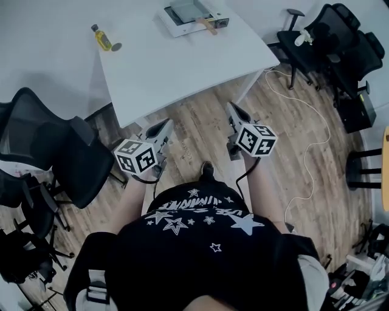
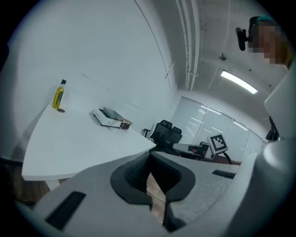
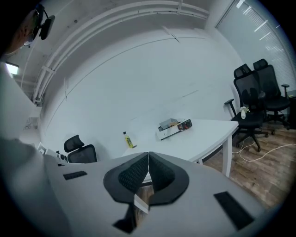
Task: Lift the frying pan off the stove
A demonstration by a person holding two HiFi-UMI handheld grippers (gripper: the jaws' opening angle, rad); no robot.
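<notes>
A white portable stove stands at the far end of the white table, and on it rests a grey square frying pan with a wooden handle. Both grippers hover over the floor in front of the table's near edge, far from the stove. My left gripper is shut and empty; so is my right gripper. The left gripper view has its shut jaws low in the middle, with the stove and pan far ahead. In the right gripper view the stove lies far beyond the shut jaws.
A yellow oil bottle stands on the table's far left with a dark cap beside it. Black office chairs stand at the left and the far right. A white cable snakes over the wooden floor.
</notes>
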